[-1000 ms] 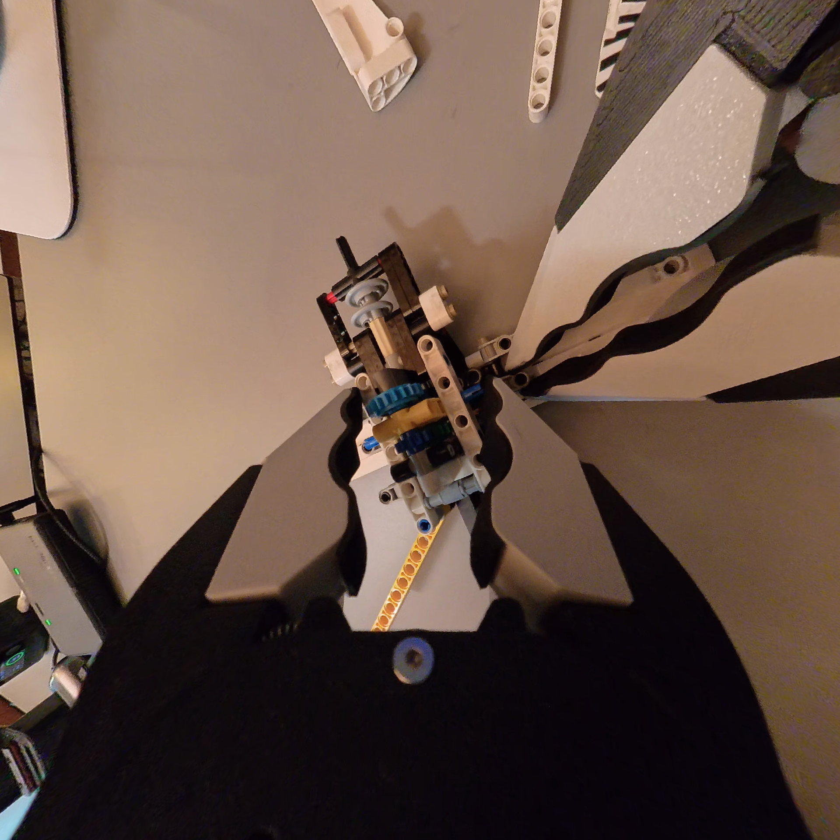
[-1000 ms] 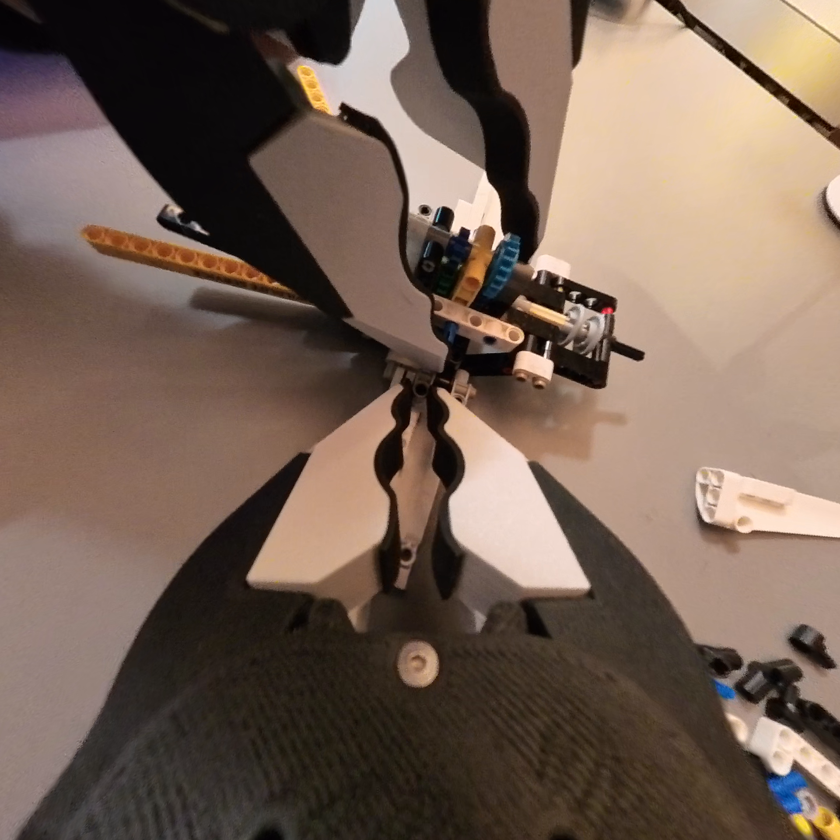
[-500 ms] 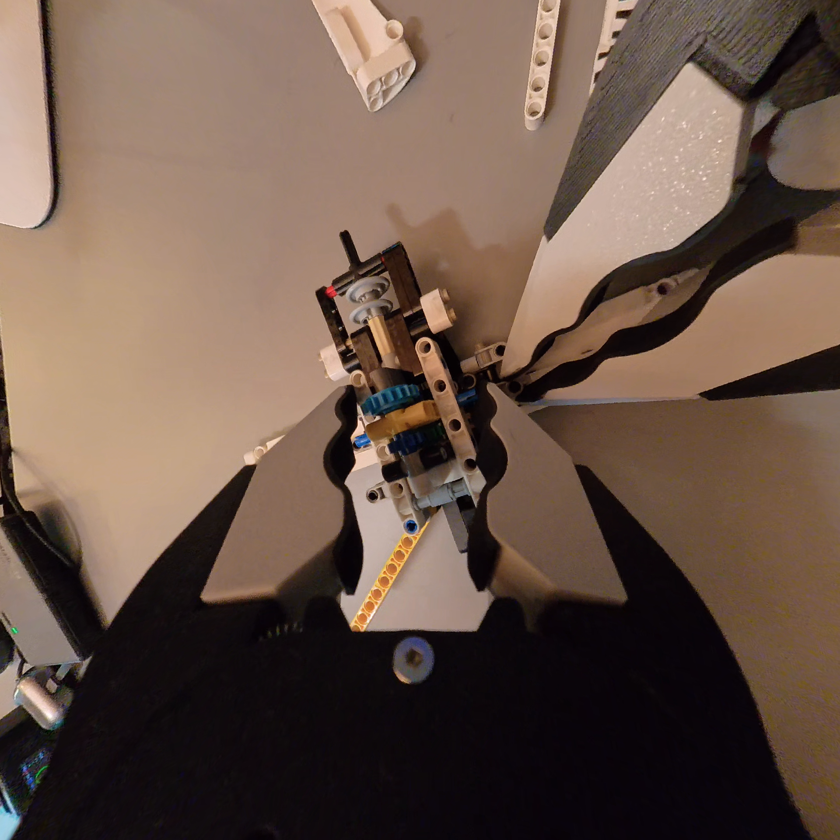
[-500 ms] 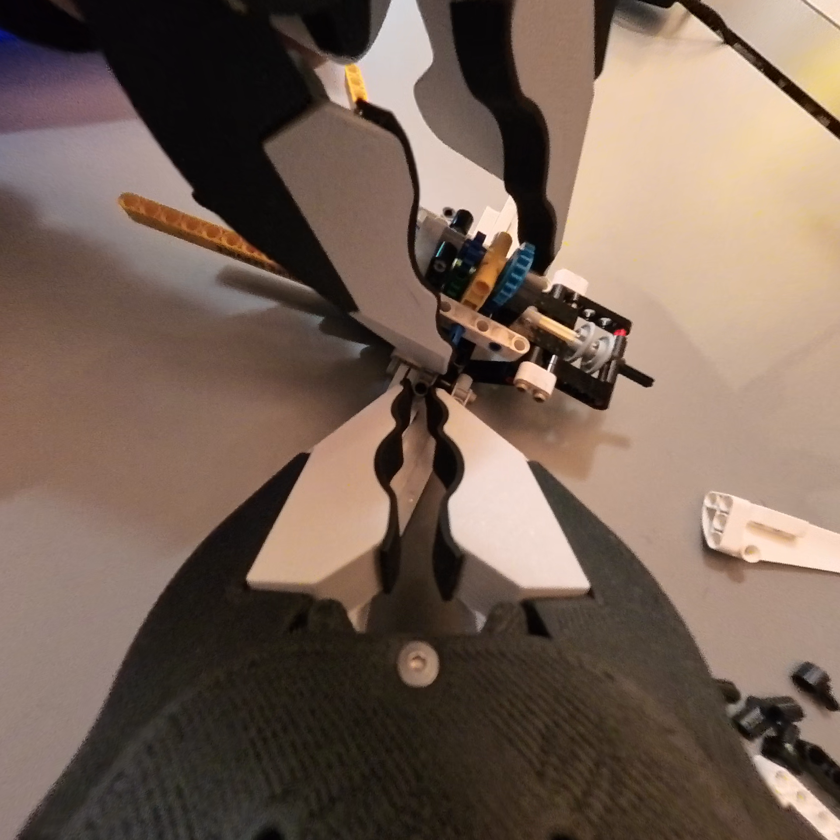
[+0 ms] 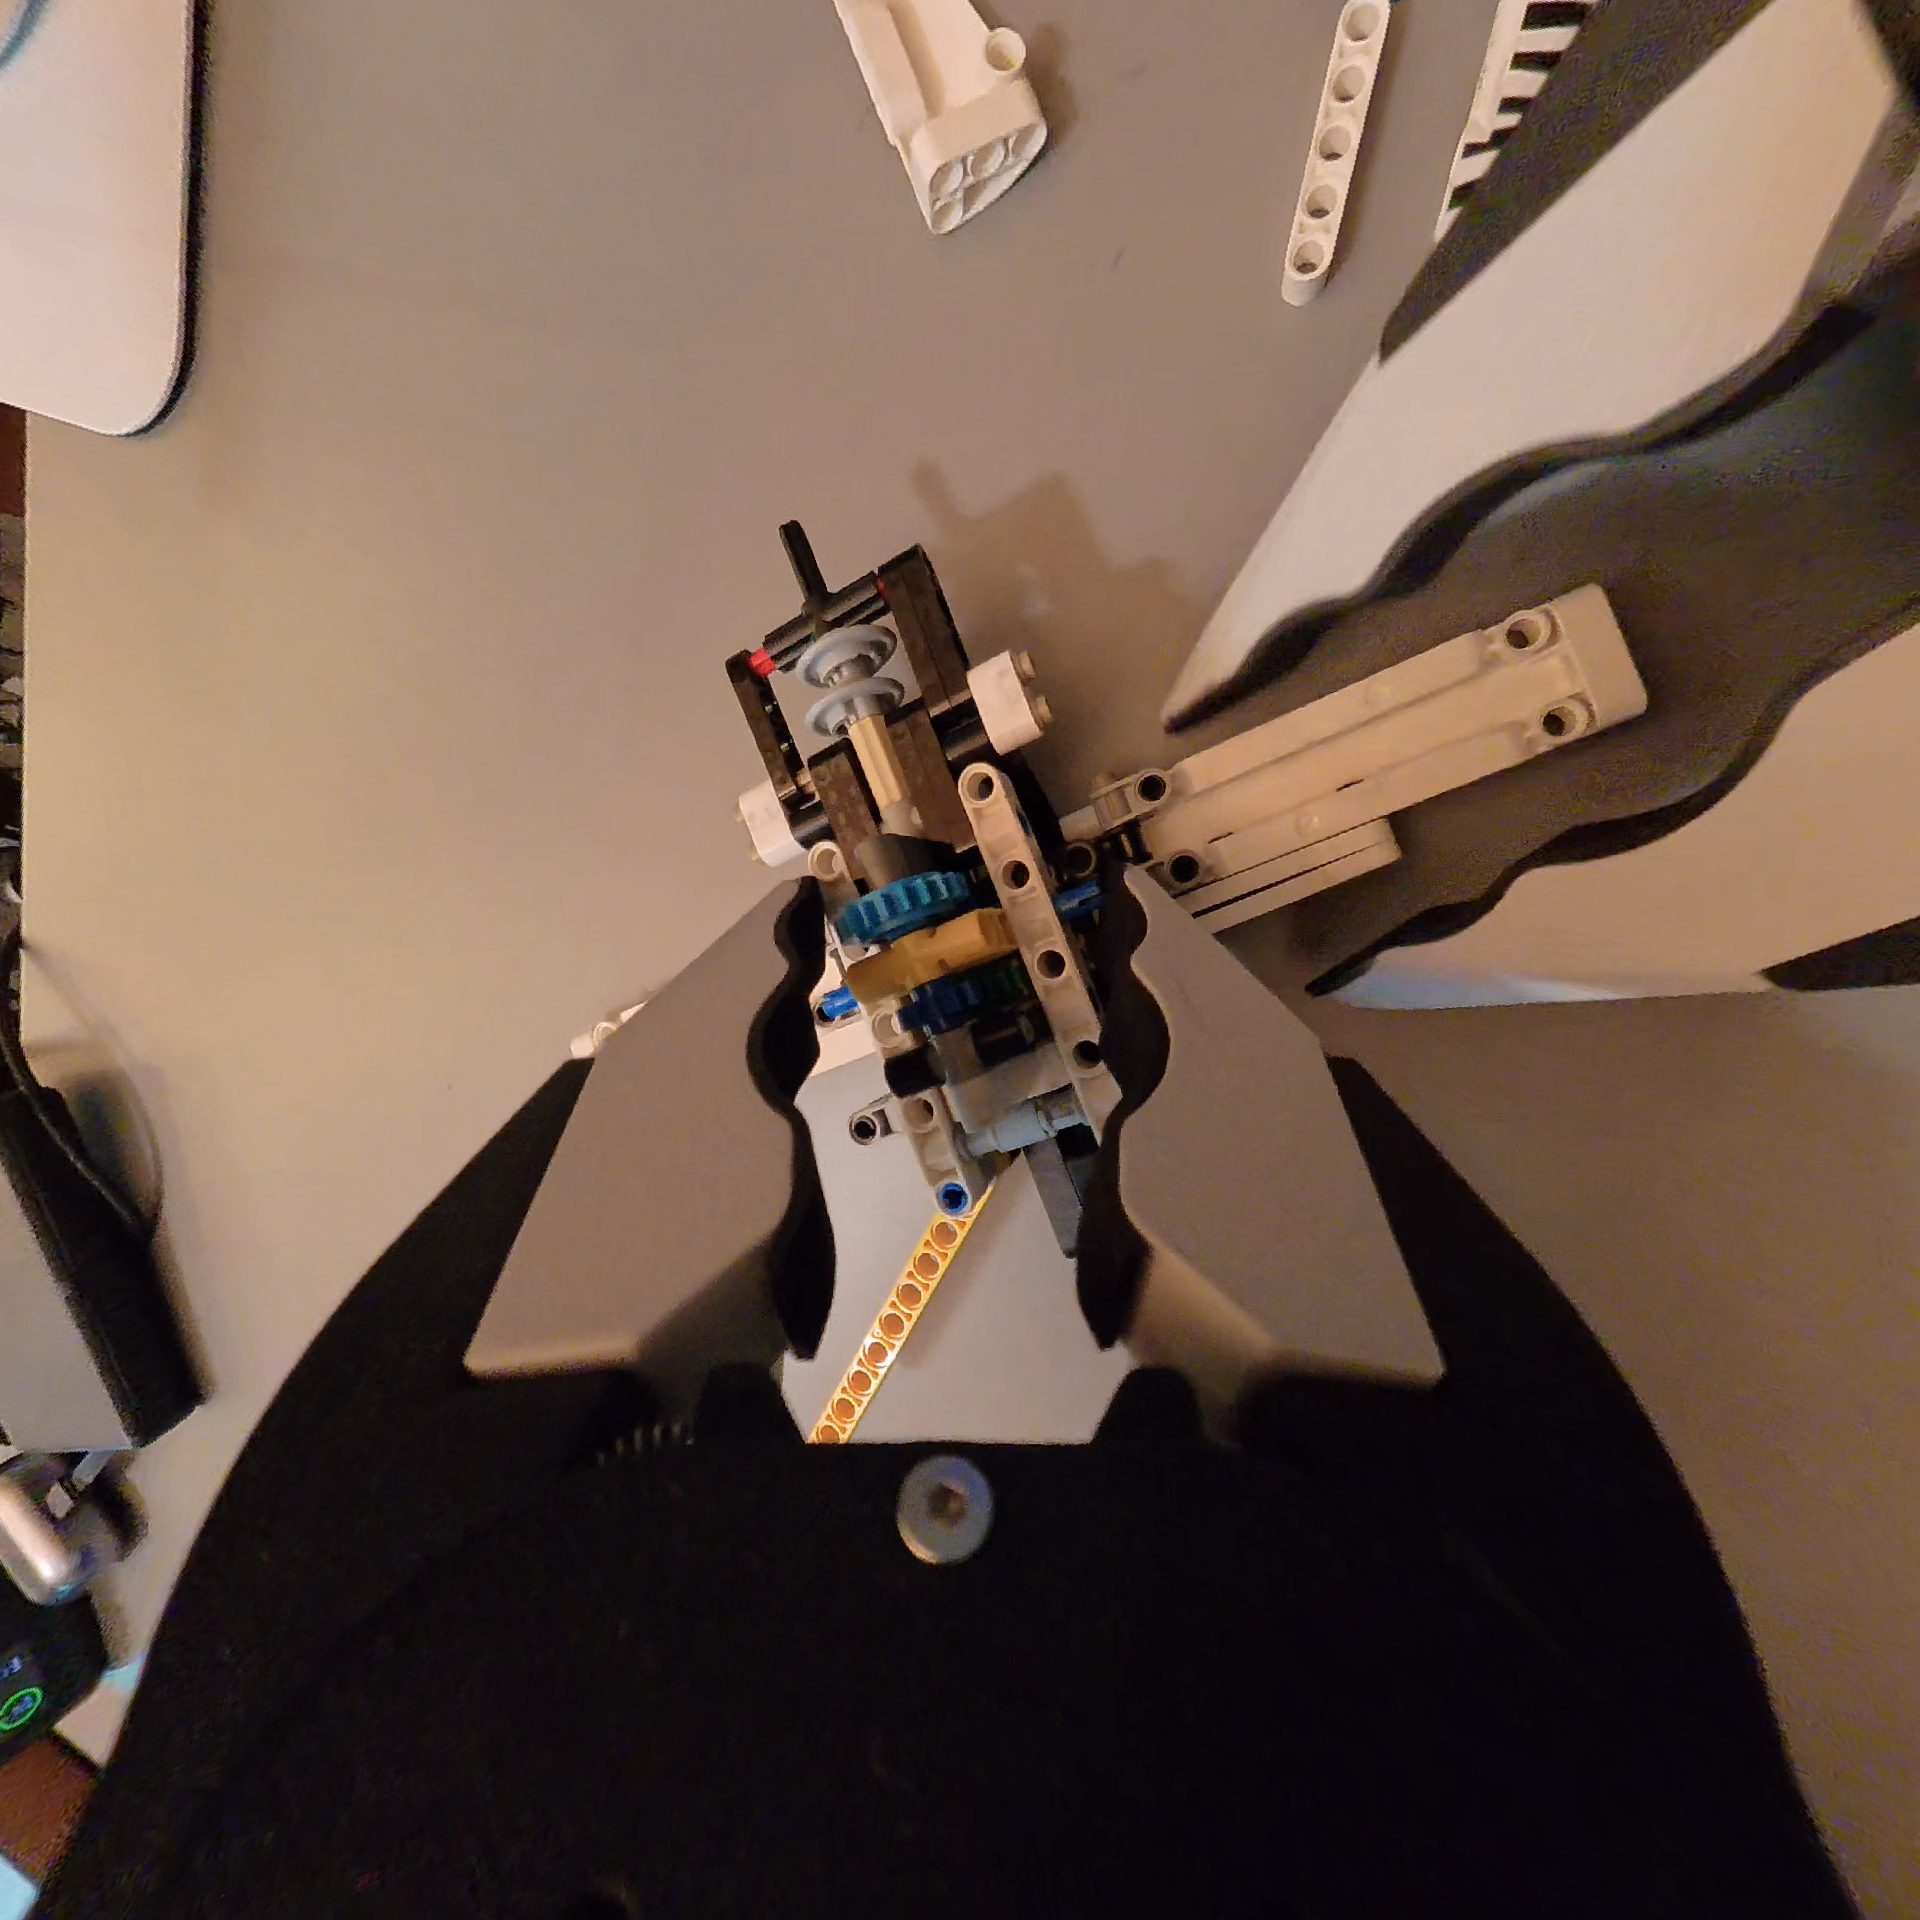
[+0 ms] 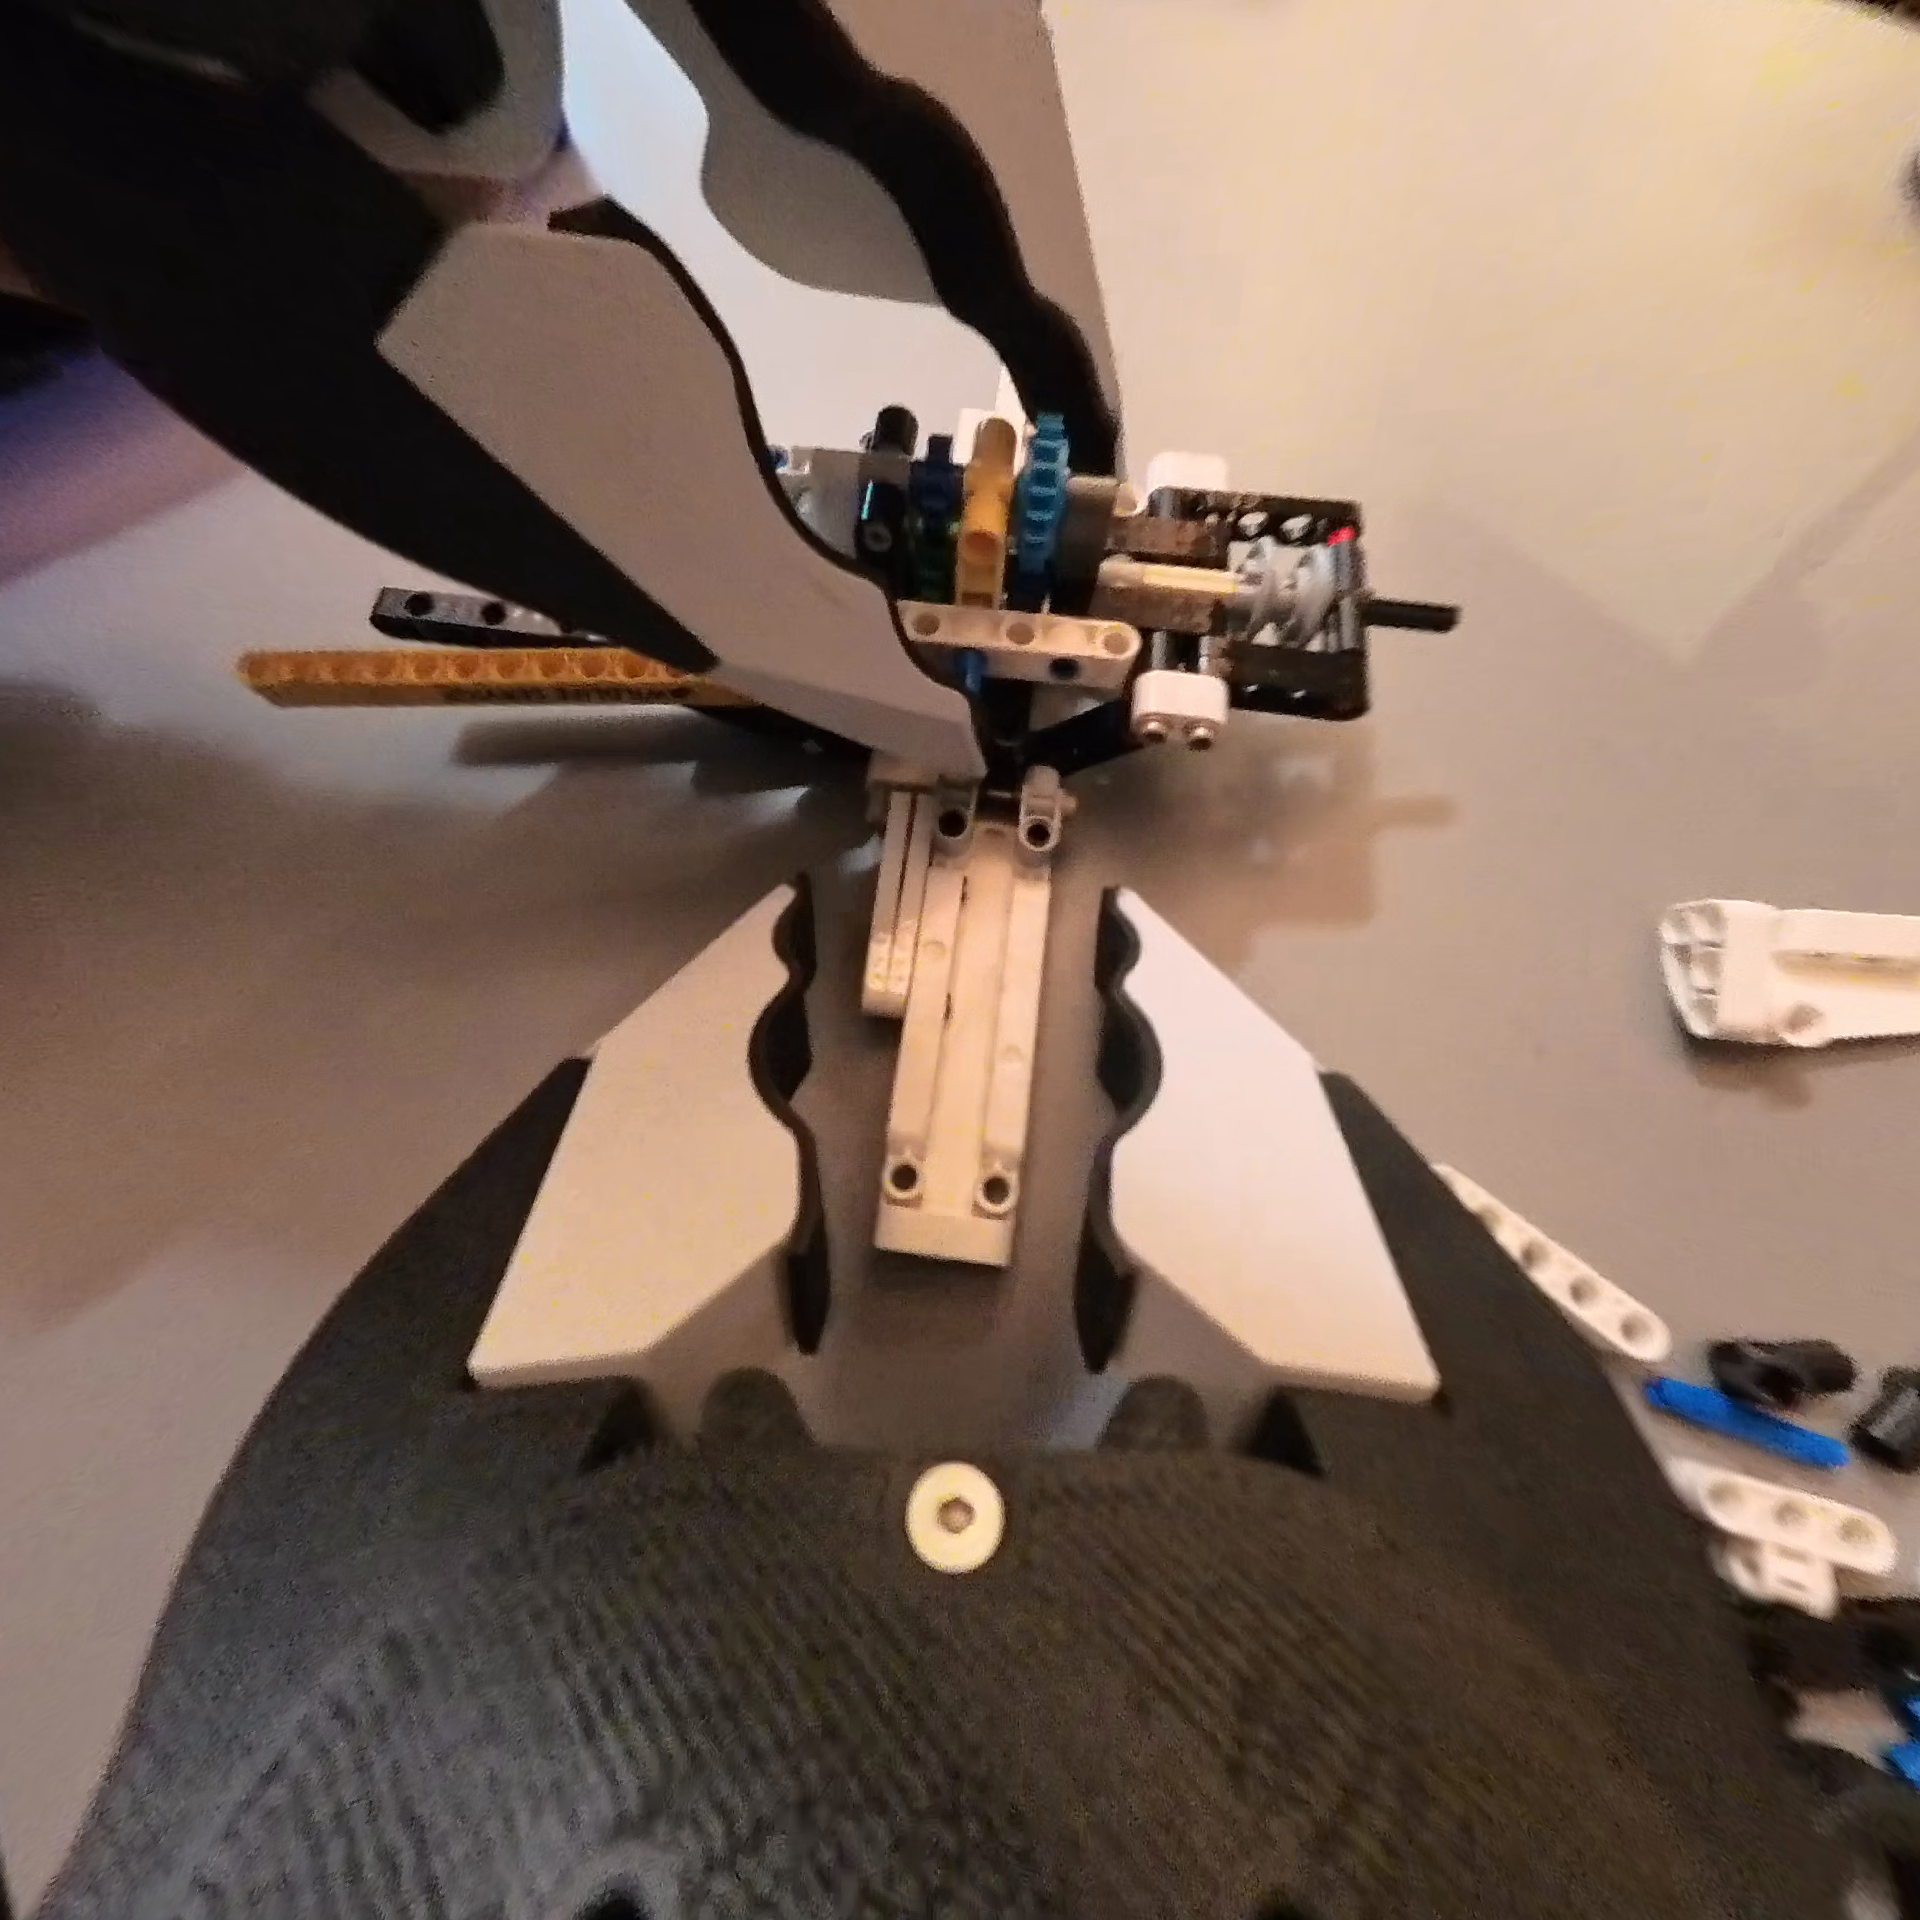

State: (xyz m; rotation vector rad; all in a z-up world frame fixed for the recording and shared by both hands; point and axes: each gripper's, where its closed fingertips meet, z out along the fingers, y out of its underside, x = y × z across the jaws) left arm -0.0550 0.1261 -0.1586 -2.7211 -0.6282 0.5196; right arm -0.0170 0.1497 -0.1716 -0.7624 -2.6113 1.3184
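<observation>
My left gripper (image 5: 966,888) is shut on a toy-brick gear assembly (image 5: 935,883) with blue and yellow gears, a black frame and white beams. Its pads press on both sides of the assembly, just above the grey table (image 5: 520,623). A light grey panel piece (image 6: 966,1039) sticks out from the assembly's side. My right gripper (image 6: 958,899) is open around this panel, with a gap on each side. The panel (image 5: 1382,727) also shows in the left wrist view, between the right gripper's spread fingers (image 5: 1558,364). The assembly (image 6: 1091,582) and the left gripper's fingers (image 6: 727,468) show in the right wrist view.
A long yellow beam (image 5: 894,1320) runs back under the left gripper. A white panel piece (image 5: 956,114) and a white beam (image 5: 1325,156) lie farther off. Loose small parts (image 6: 1766,1455) lie at the right. A white pad (image 5: 83,208) and a grey box (image 5: 62,1247) sit at the left edge.
My right gripper was shut on the light grey panel and has opened wide, letting it go. The left gripper still holds the assembly in nearly the same place.
</observation>
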